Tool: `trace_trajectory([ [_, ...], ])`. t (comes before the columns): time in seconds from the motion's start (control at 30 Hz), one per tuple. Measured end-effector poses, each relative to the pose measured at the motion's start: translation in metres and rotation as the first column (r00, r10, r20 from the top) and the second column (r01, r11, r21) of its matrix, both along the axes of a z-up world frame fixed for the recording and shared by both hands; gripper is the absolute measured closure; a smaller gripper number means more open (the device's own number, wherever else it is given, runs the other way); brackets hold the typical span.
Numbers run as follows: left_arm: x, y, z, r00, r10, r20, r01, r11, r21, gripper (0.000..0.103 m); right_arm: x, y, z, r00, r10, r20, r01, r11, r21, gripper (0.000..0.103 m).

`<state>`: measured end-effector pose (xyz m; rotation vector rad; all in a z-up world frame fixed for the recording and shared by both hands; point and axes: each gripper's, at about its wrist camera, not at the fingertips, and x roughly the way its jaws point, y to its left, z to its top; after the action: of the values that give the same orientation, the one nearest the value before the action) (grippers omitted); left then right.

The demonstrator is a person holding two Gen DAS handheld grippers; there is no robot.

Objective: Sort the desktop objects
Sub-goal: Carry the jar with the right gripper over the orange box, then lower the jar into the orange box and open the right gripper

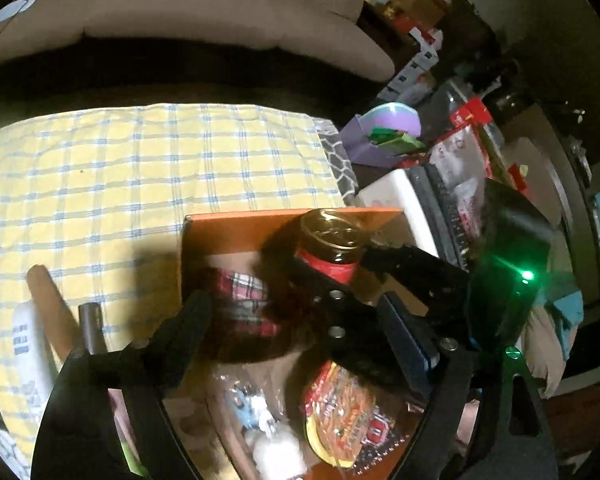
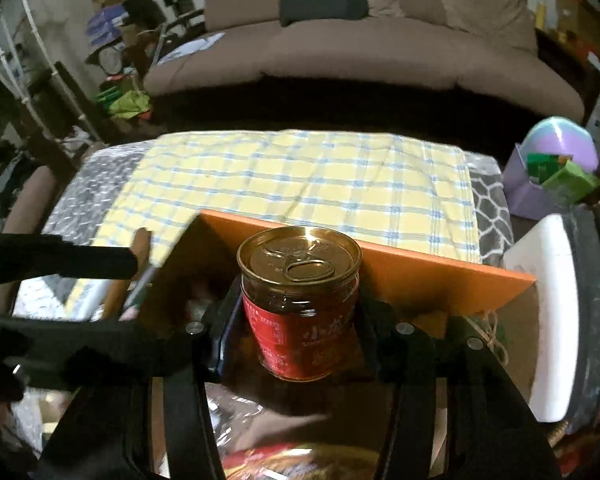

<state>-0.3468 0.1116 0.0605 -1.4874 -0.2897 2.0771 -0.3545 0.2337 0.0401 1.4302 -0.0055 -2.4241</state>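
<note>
Already clenched upright in the right gripper, the jar hangs over the orange box; the released left gripper waits at nine o'clock.

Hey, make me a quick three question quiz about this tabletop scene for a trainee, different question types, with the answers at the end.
1. True or false: the right tool is closed on the jar with the gold pull-tab lid.
2. Multiple choice: the jar is held above the A) sofa, B) orange box, C) purple bag.
3. Fill in: the left tool has its jaws ____ with nothing between them.

Key
1. True; its pads press the red label on both sides.
2. B; the box's open interior lies below the jar.
3. Open.
</note>
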Motion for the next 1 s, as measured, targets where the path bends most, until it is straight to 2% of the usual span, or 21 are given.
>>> trace_trajectory([
  [0.1, -0.002, 0.003, -0.004, 1.0, 0.0, 0.006, 0.0, 1.0, -0.005, 0.016, -0.01, 0.004, -0.016, 0.998, -0.028, 0.056, 0.027, 1.0, 0.015, 0.055],
  [0.23, 0.002, -0.001, -0.005, 1.0, 0.003, 0.008, -0.003, 1.0, -0.01, 0.016, -0.012, 0.01, -0.018, 0.997, -0.023, 0.07, 0.024, 1.0, -0.001, 0.053],
  [0.33, 0.004, -0.008, -0.005, 1.0, 0.017, 0.011, -0.017, 1.0, -0.014, 0.016, -0.007, 0.007, -0.02, 0.995, -0.004, 0.101, 0.003, 1.0, 0.01, 0.057],
  [0.37, 0.004, -0.01, -0.006, 1.0, 0.023, 0.015, -0.023, 1.0, -0.014, 0.016, -0.006, 0.006, -0.021, 0.994, 0.003, 0.108, -0.005, 1.0, 0.015, 0.062],
  [0.5, 0.004, -0.014, -0.005, 0.999, 0.031, 0.017, -0.031, 0.999, -0.016, 0.016, -0.004, -0.005, -0.022, 0.995, 0.031, 0.098, -0.041, 0.994, 0.1, 0.062],
  [0.53, 0.004, -0.015, -0.004, 0.999, 0.032, 0.014, -0.032, 0.999, -0.016, 0.016, -0.007, -0.009, -0.021, 0.995, 0.033, 0.094, -0.044, 0.991, 0.123, 0.058],
  [0.63, 0.002, -0.019, -0.004, 0.999, 0.043, 0.018, -0.043, 0.999, -0.005, 0.016, -0.016, -0.024, -0.024, 0.996, 0.051, 0.073, -0.065, 0.974, 0.217, 0.035],
  [0.67, 0.002, -0.022, -0.004, 0.999, 0.047, 0.02, -0.047, 0.999, -0.001, 0.016, -0.019, -0.028, -0.026, 0.996, 0.057, 0.073, -0.073, 0.969, 0.235, 0.035],
  [0.73, 0.0, -0.027, -0.006, 0.998, 0.058, 0.029, -0.058, 0.998, 0.001, 0.016, -0.025, -0.031, -0.031, 0.993, 0.057, 0.101, -0.079, 0.97, 0.23, 0.036],
  [0.77, -0.002, -0.03, -0.008, 0.997, 0.064, 0.039, -0.065, 0.998, 0.007, 0.016, -0.027, -0.03, -0.034, 0.991, 0.055, 0.122, -0.081, 0.973, 0.218, 0.05],
  [0.8, -0.002, -0.031, -0.01, 0.997, 0.071, 0.044, -0.071, 0.997, 0.003, 0.016, -0.027, -0.029, -0.035, 0.991, 0.049, 0.124, -0.074, 0.975, 0.209, 0.055],
  [0.9, -0.003, -0.036, -0.013, 0.996, 0.077, 0.047, -0.077, 0.997, 0.005, 0.016, -0.023, -0.021, -0.027, 0.995, 0.044, 0.095, -0.06, 0.983, 0.174, 0.056],
  [1.0, 0.002, -0.037, -0.014, 0.997, 0.066, 0.042, -0.067, 0.997, 0.024, 0.016, -0.013, -0.01, -0.008, 0.999, 0.042, 0.002, -0.042, 0.993, 0.108, 0.056],
])
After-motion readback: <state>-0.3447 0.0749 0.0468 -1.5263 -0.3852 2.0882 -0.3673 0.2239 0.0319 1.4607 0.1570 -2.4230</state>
